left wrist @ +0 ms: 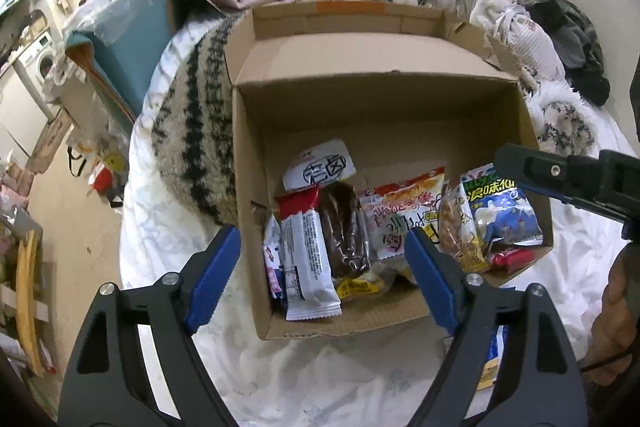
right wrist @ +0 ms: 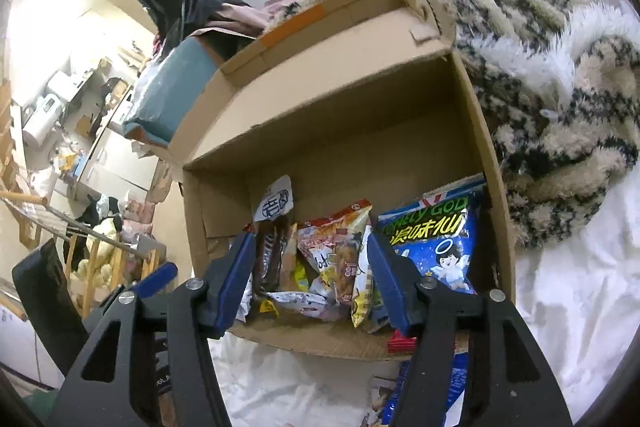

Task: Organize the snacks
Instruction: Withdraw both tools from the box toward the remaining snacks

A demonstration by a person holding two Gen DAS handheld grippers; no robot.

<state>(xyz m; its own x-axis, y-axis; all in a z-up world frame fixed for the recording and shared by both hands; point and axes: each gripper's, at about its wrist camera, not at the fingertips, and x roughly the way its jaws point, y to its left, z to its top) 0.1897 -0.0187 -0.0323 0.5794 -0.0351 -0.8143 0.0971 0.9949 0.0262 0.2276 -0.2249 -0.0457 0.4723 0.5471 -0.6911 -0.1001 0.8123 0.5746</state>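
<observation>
Left gripper [left wrist: 324, 279]: lower centre of left wrist view, angled down over the near wall of the box; jaws spread wide, nothing clamped.
Right gripper [right wrist: 312, 283]: lower centre of right wrist view, angled down at the same box; jaws apart, nothing pinched. In the left wrist view it enters from the right edge [left wrist: 560, 183], with part of a hand [left wrist: 612, 323] below it.
Bed sheet [left wrist: 320, 379]: white, fills the lower part of both views; one.
Fuzzy blanket [right wrist: 560, 107]: cream with black pattern, upper right of right wrist view; one.
Cardboard box [left wrist: 376, 107]: one, open, flaps up, centre of both views, resting on the sheet.
Snacks: all packets lie along the near side of the box floor; exact count cannot be told.
Blue bag [right wrist: 436, 251]: one, right end of the row.
White bar wrapper [left wrist: 308, 259]: one, red top, left end of the row.
Brown pastry [left wrist: 344, 227]: one, just right of the wrapper.
Left view only: a washing machine [left wrist: 40, 63], upper left.
Right view only: packets [right wrist: 384, 399] on the sheet outside the box, bottom centre.
</observation>
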